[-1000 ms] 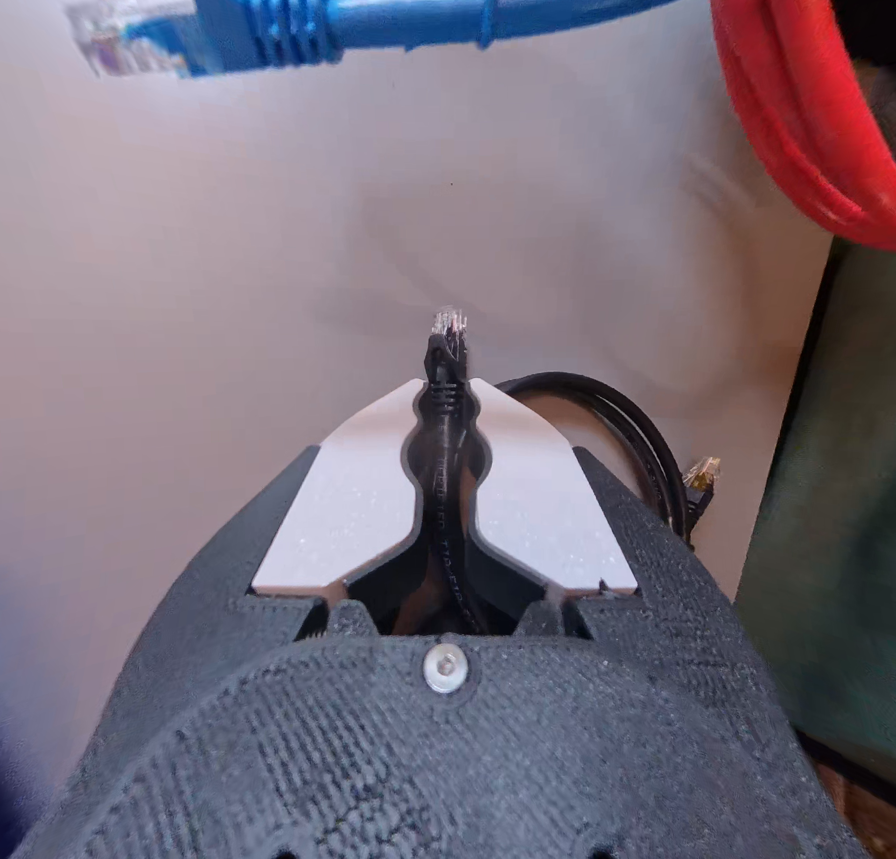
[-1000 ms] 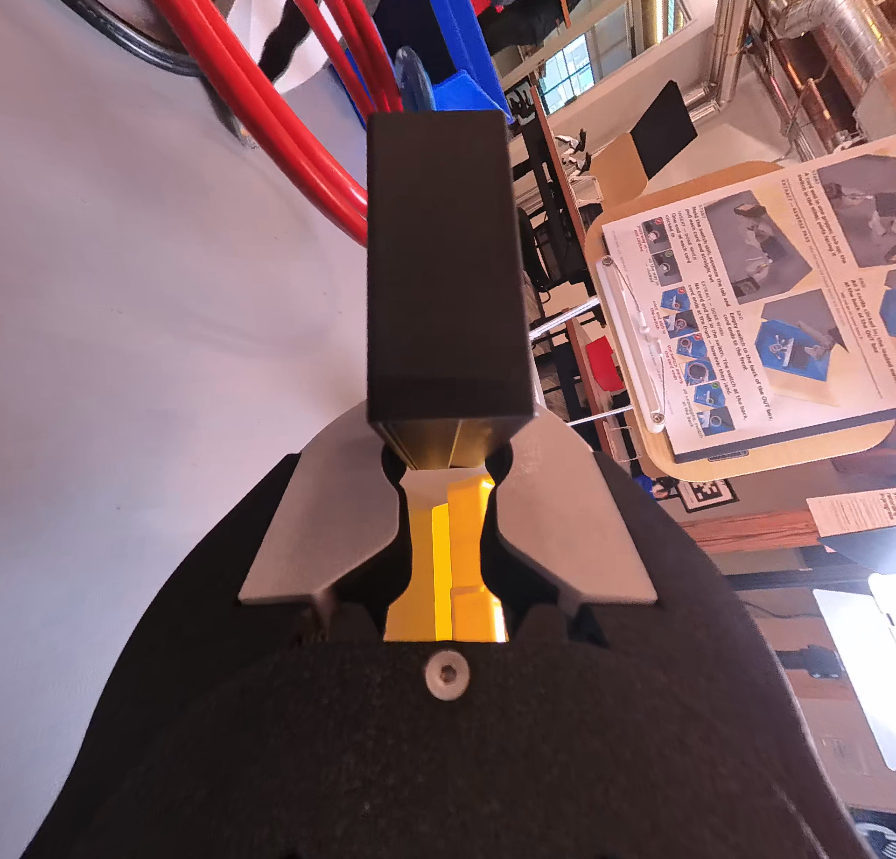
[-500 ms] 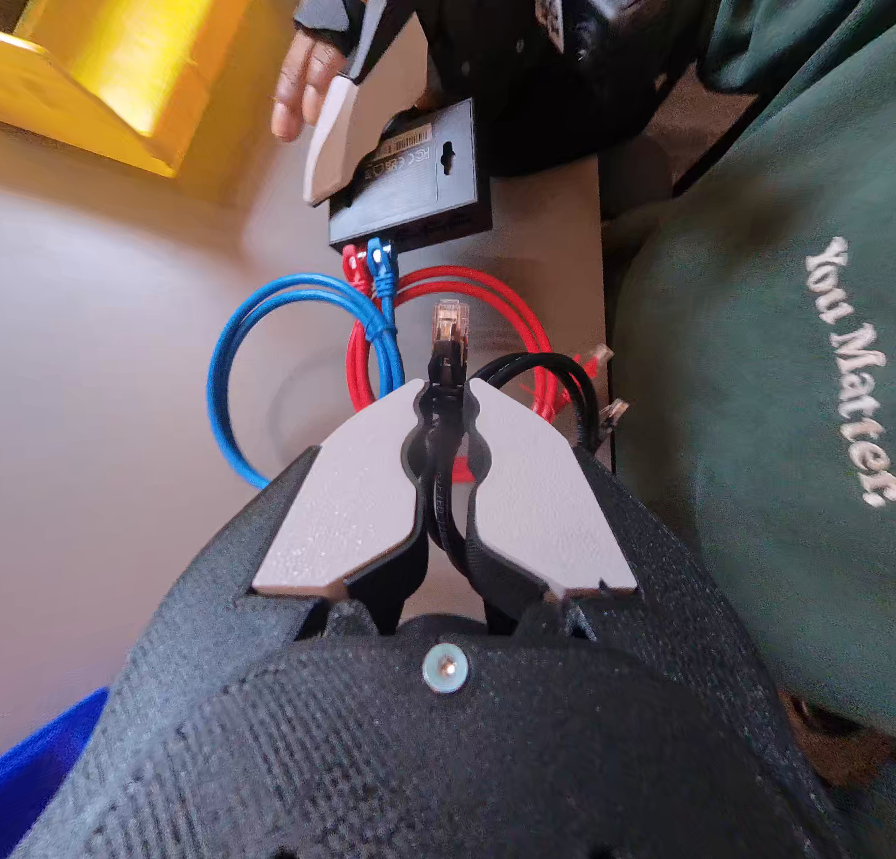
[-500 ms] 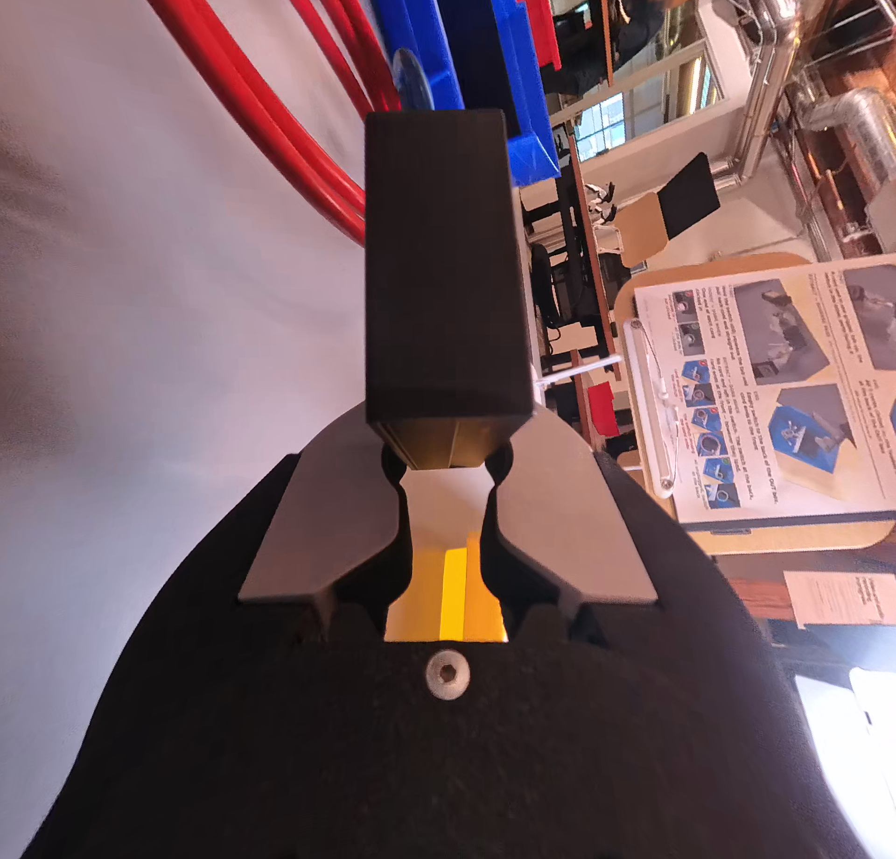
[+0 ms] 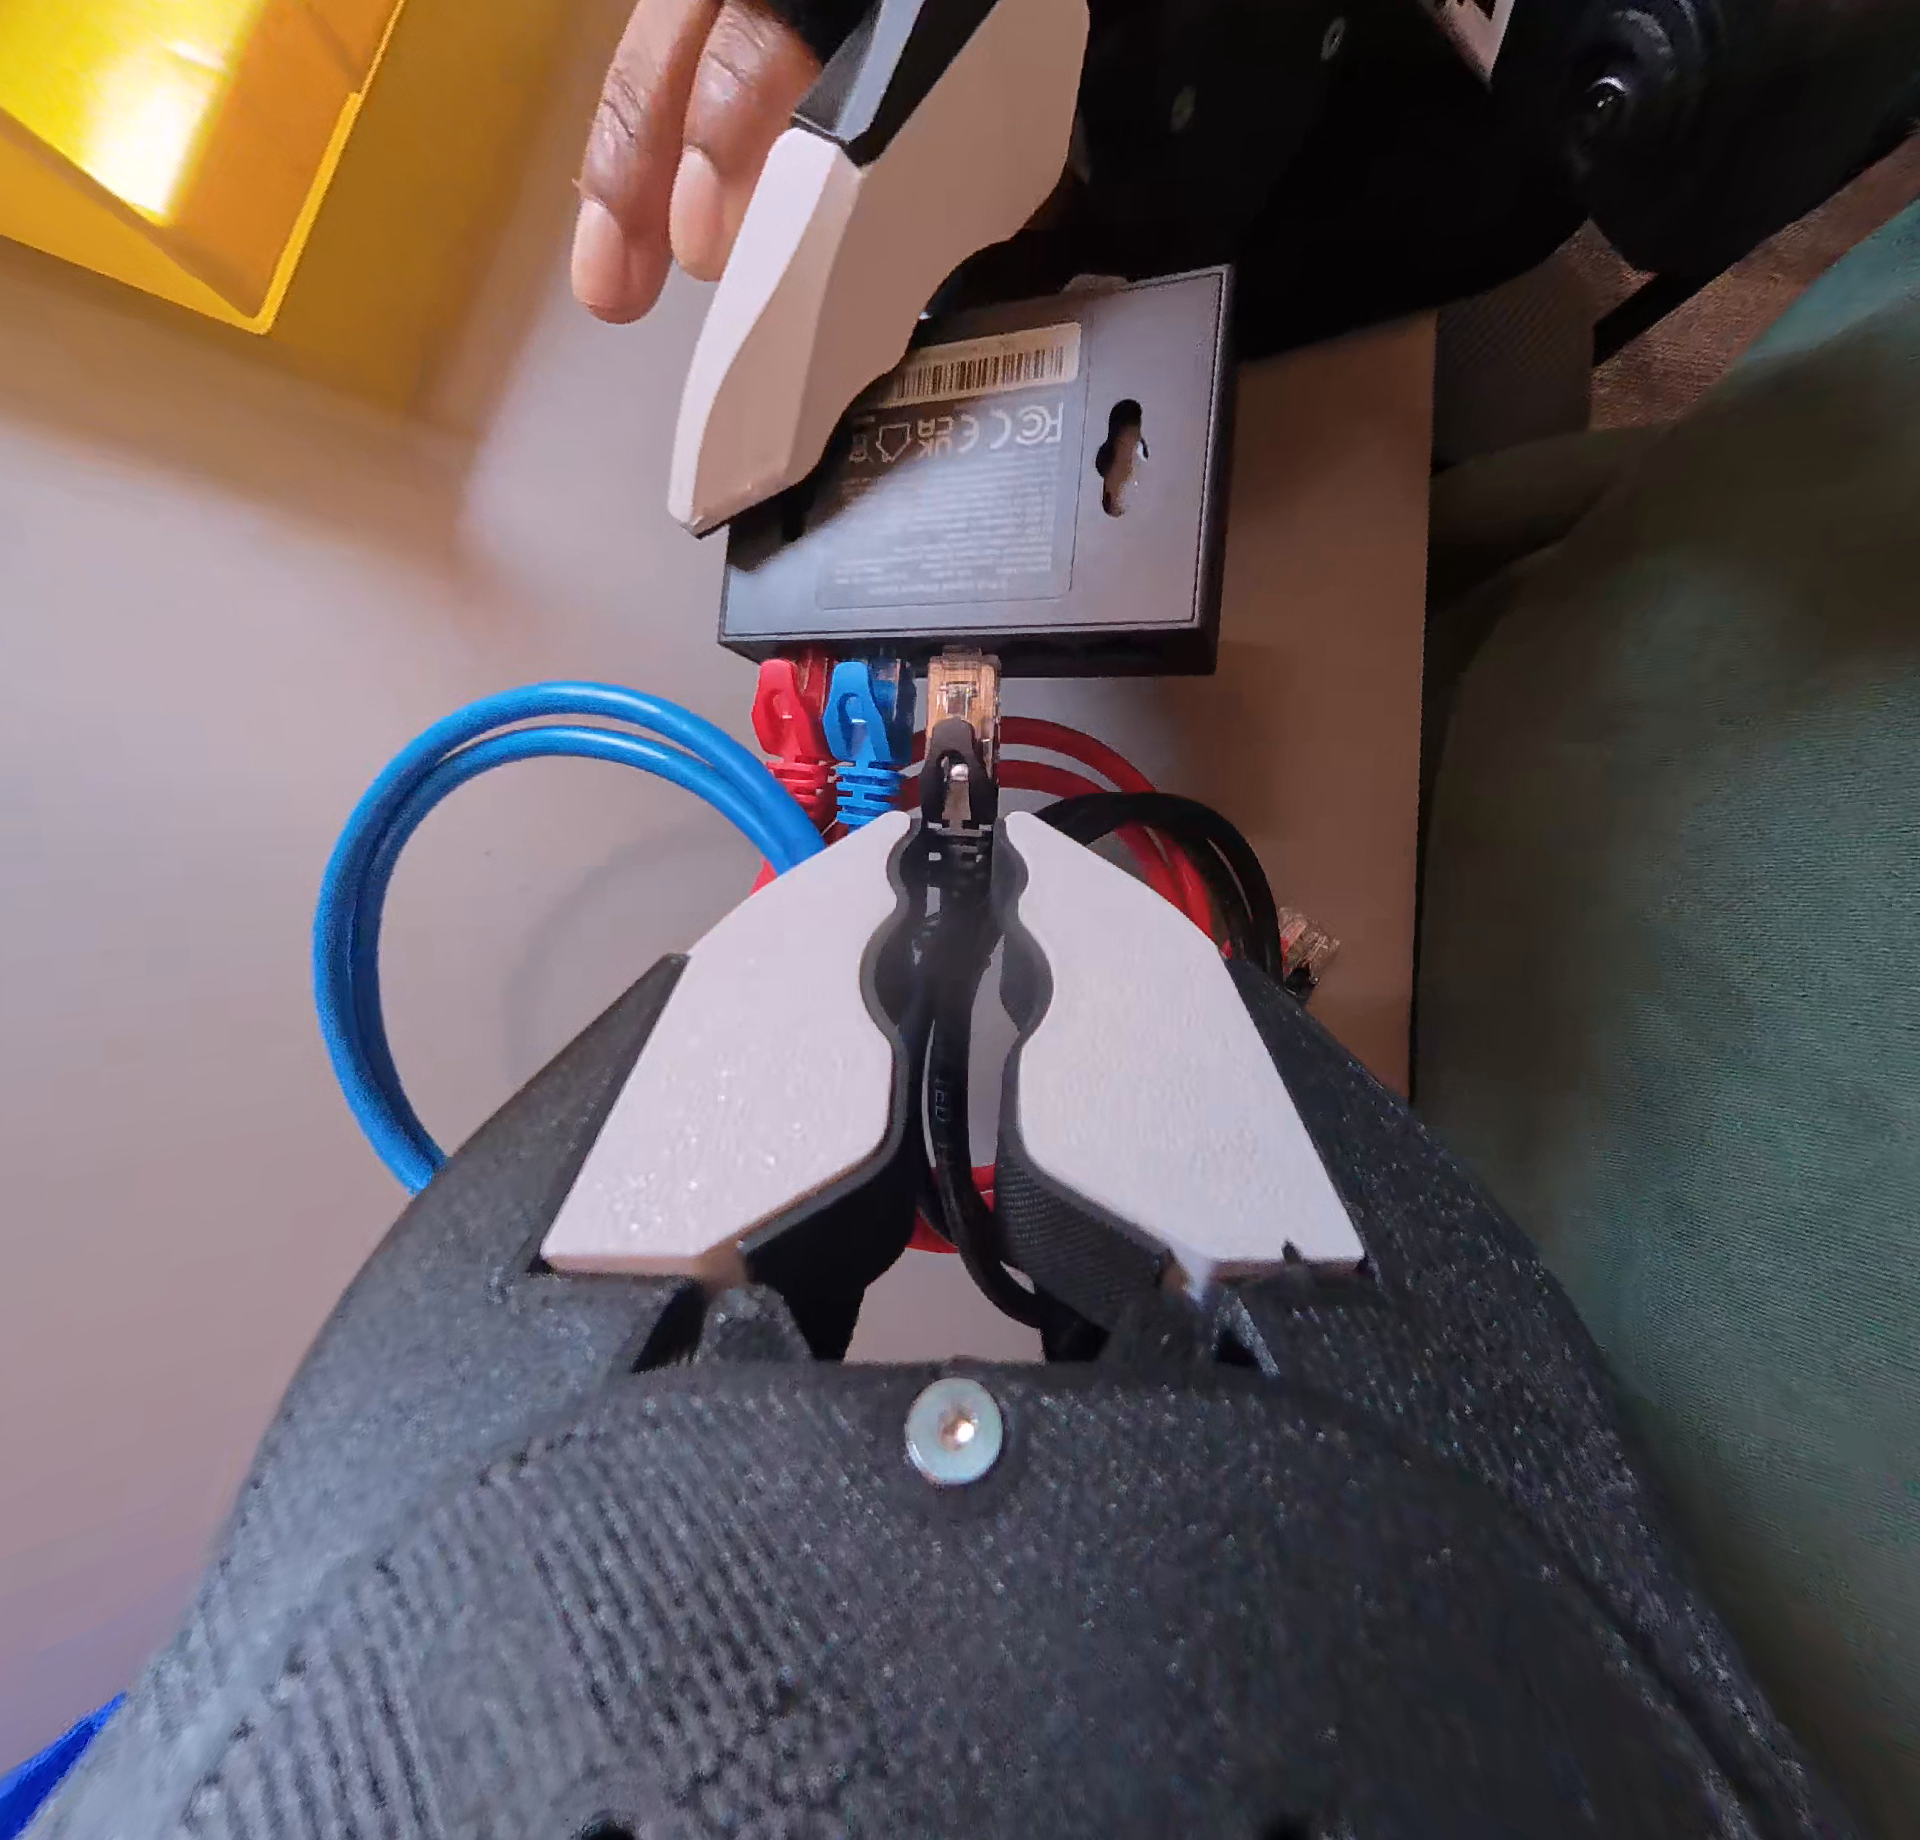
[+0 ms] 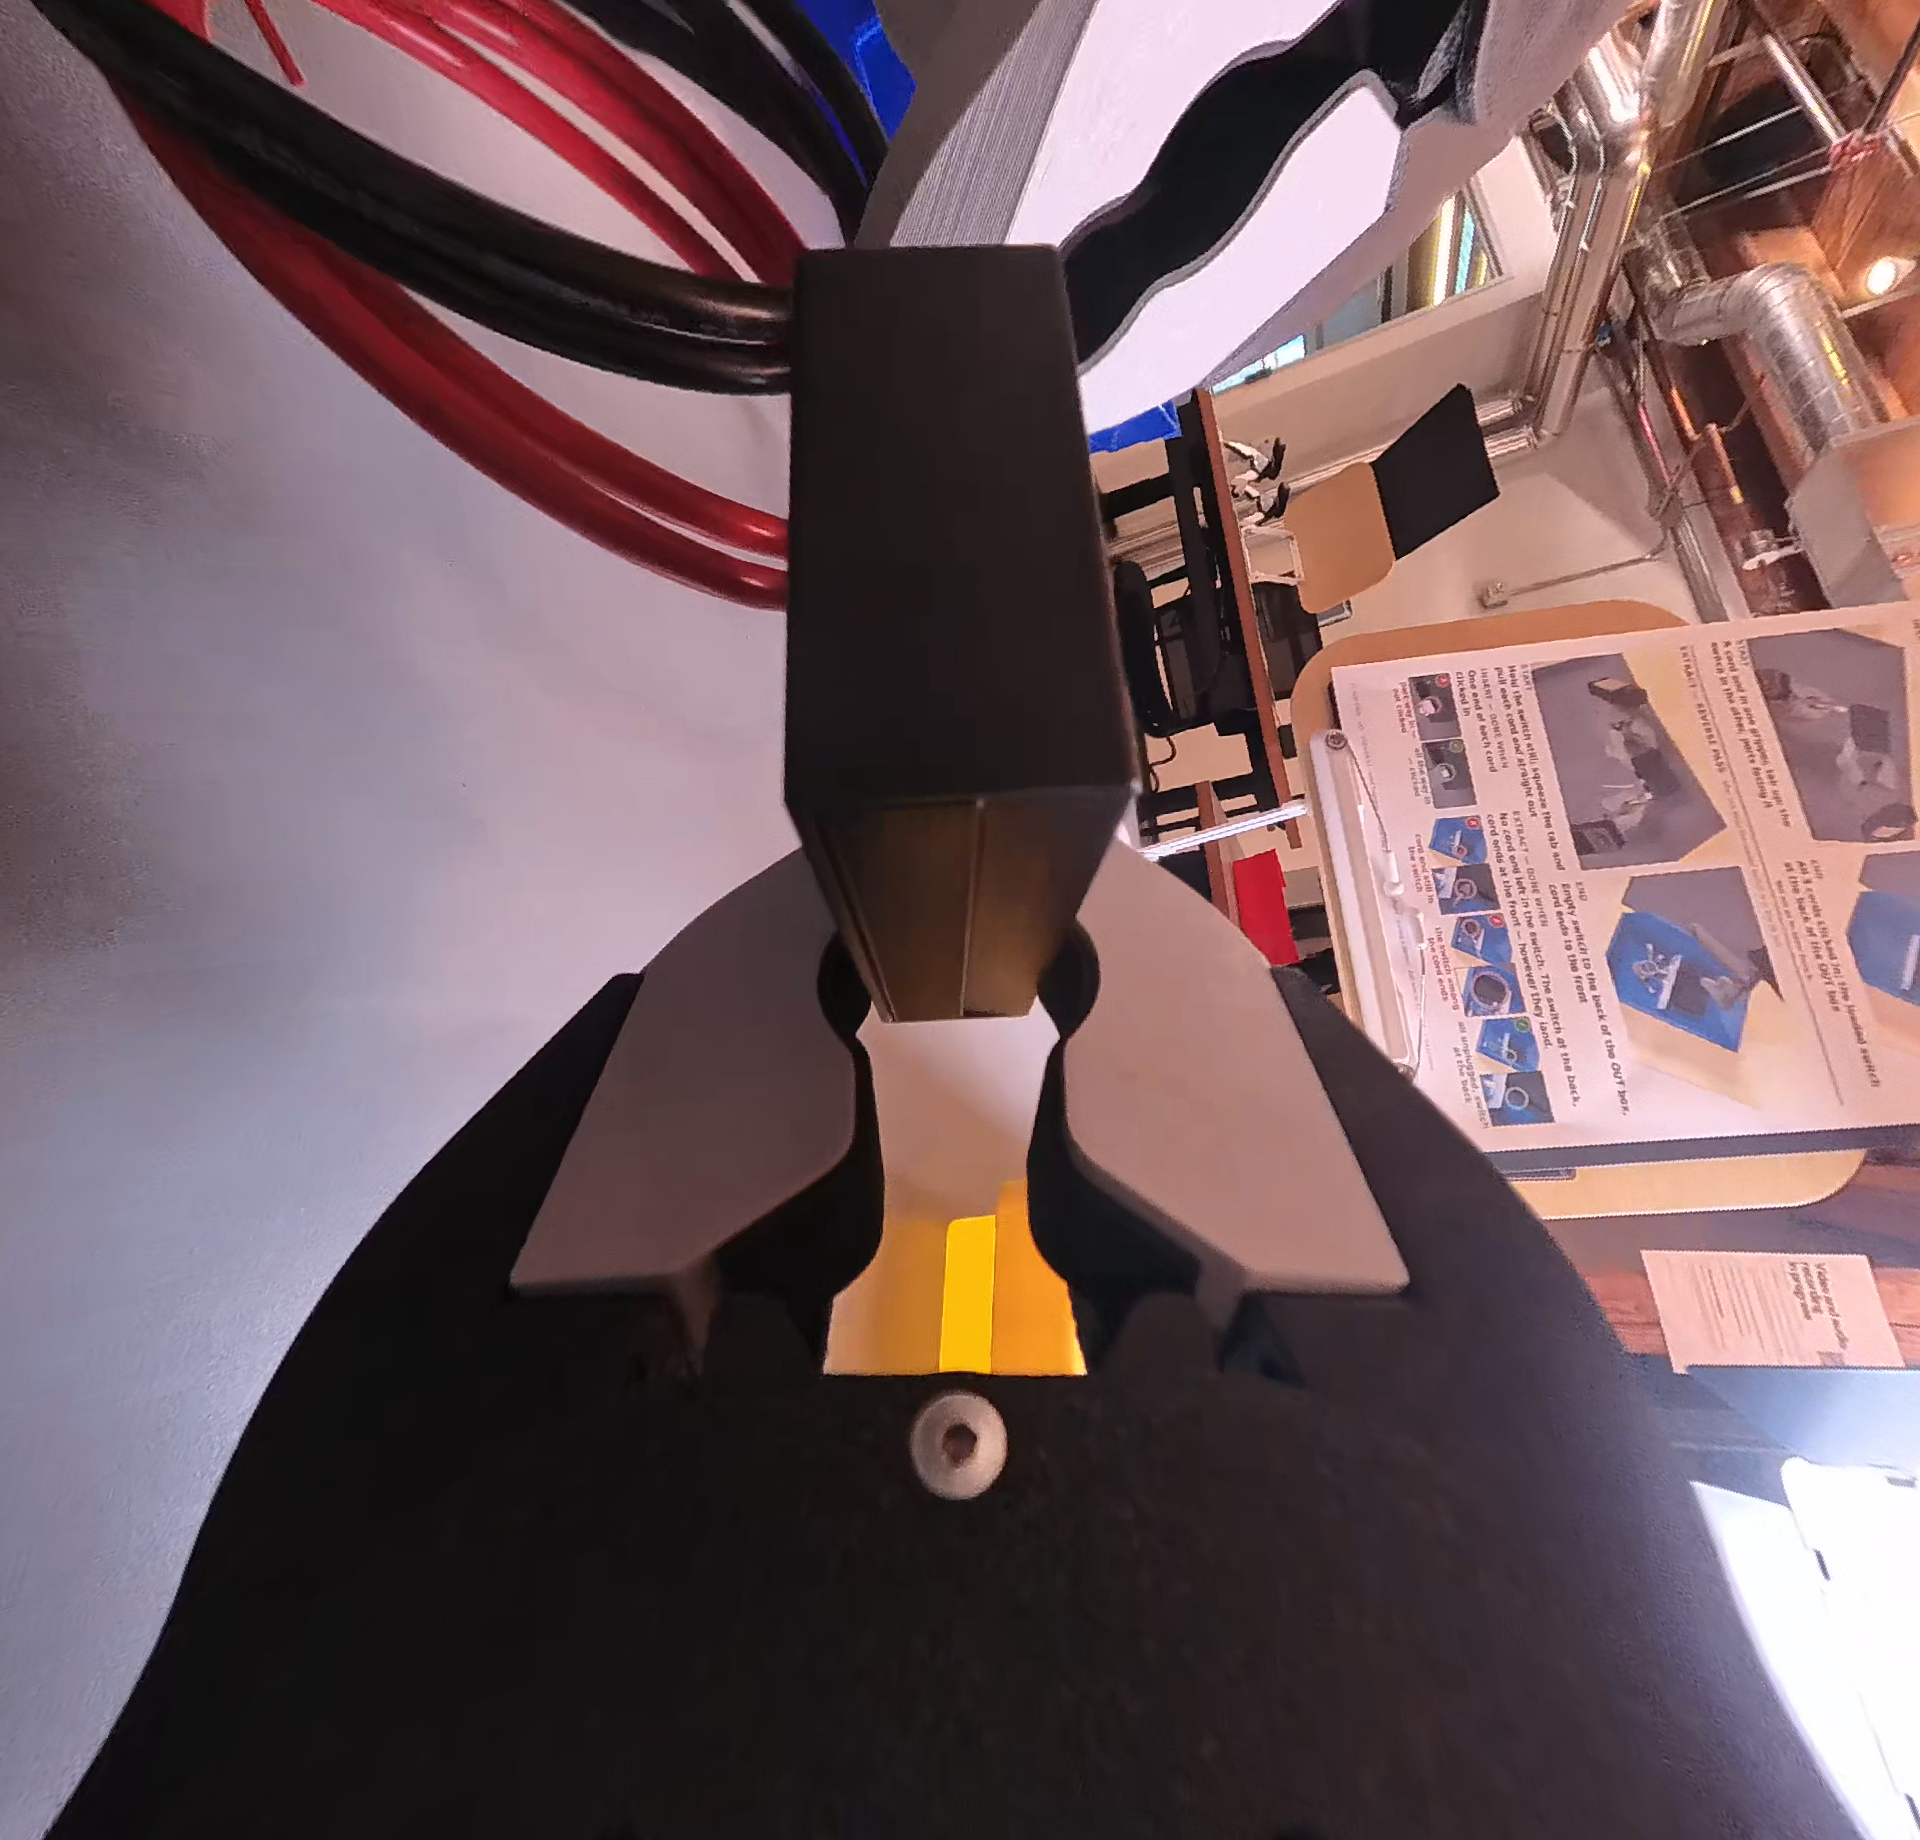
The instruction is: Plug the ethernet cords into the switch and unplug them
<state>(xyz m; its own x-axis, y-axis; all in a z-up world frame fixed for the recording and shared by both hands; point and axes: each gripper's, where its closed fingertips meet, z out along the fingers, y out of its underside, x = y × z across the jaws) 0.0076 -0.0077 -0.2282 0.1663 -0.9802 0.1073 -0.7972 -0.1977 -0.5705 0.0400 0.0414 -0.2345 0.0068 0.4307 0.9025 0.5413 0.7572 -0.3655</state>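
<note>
In the left wrist view my left gripper (image 5: 958, 834) is shut on the black ethernet cord (image 5: 954, 1011). Its clear plug (image 5: 964, 694) touches the port edge of the black switch (image 5: 997, 502). A red plug (image 5: 787, 725) and a blue plug (image 5: 862, 730) sit in the ports to its left. The other gripper's white finger (image 5: 774, 336) grips the switch from above, beside a person's hand (image 5: 675, 128). In the right wrist view my right gripper (image 6: 956, 917) is shut on the switch (image 6: 945, 564), held edge-on. Black cord (image 6: 436, 242) and red cord (image 6: 468, 388) run off to the left.
A blue cord loop (image 5: 416, 907) and a red cord loop (image 5: 1101, 782) lie on the white table (image 5: 208, 751). A yellow box (image 5: 177, 97) stands far left. A green sleeve (image 5: 1683, 855) fills the right. An instruction sheet on a board (image 6: 1621, 886) stands right of the switch. Across from one pair of fingers to the other is roughly 6 centimetres.
My left gripper swung from the bare table toward the switch and brought the black plug up to its port edge. In the right wrist view the black cord and left gripper came into view.
</note>
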